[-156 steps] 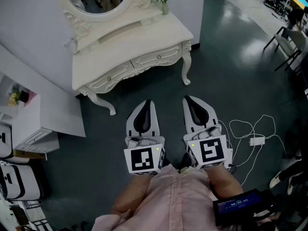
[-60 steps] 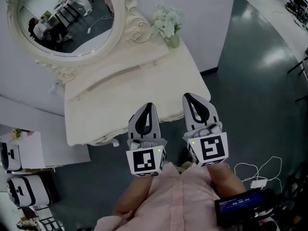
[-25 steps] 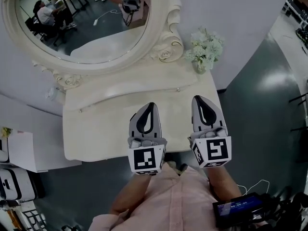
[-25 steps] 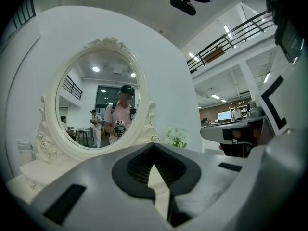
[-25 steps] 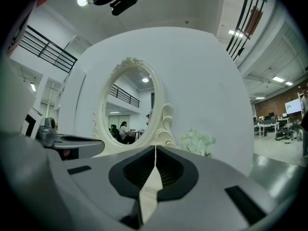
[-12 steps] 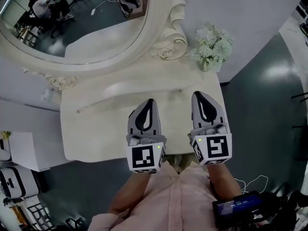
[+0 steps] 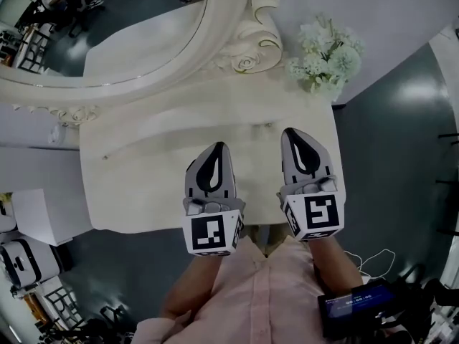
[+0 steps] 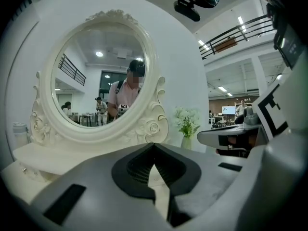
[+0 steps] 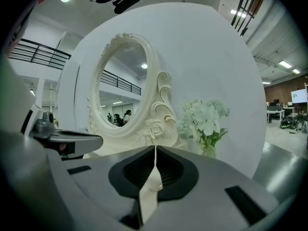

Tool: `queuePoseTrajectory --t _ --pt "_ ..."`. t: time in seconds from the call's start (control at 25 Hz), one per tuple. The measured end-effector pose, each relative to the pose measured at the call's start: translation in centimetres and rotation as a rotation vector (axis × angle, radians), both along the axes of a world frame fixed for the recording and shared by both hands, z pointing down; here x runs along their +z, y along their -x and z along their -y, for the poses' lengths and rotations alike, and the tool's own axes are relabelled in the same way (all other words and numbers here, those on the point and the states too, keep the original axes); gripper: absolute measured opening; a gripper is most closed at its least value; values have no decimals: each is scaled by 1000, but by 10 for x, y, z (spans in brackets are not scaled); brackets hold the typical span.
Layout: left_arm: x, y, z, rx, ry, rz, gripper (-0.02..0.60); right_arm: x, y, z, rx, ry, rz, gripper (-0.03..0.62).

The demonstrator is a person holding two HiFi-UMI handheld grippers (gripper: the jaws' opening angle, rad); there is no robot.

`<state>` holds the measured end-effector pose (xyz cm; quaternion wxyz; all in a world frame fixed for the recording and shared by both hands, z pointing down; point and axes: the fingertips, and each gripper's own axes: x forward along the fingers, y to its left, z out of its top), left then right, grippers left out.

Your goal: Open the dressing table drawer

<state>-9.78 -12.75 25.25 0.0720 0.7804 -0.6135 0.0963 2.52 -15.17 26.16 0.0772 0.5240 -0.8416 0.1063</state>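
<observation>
The cream dressing table [image 7: 143, 185] lies right below me, with its front drawers hidden under the top in the head view. A small knob [image 7: 269, 125] shows on the raised back shelf. My left gripper [image 7: 216, 146] hovers shut over the table top, nothing between its jaws. My right gripper [image 7: 290, 131] is beside it, also shut and empty, a little farther forward. Along the left gripper [image 8: 154, 144] I see the oval mirror [image 8: 101, 76]. The right gripper [image 9: 155, 147] faces the mirror's carved frame [image 9: 156, 114].
A vase of white flowers [image 7: 326, 52] stands at the table's back right corner. A white cabinet [image 7: 43, 213] sits left of the table. Dark floor [image 7: 401, 156] runs along the right, with a white cable [image 7: 373, 260] near my feet.
Both grippers have moved forward over the table top and sunk a little. The table and mirror fill more of the head view. Both jaws stay shut.
</observation>
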Motion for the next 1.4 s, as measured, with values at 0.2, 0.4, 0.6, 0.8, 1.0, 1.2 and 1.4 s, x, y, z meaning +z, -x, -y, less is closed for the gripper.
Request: queuePoseTrajectory --t 0.2,0.4,0.6,0.8,1.0,1.2,1.4 --pt "34 3 -1 -4 71 1 21 39 3 -1 -10 83 -10 20" --pt "63 7 -5 -10 127 6 21 78 7 -3 -18 161 -21 20" --pt "82 17 -6 -38 162 4 21 103 10 -3 -20 205 -23 20" --pt "90 23 -4 -55 179 2 21 115 14 3 -21 221 -25 20" --pt "98 25 1 -62 197 -5 21 122 19 10 -40 232 -6 43" --pt "107 29 7 -73 222 -11 21 135 23 20 -48 262 -14 129" --pt "115 33 13 -86 241 -16 21 145 24 28 -45 284 -27 129"
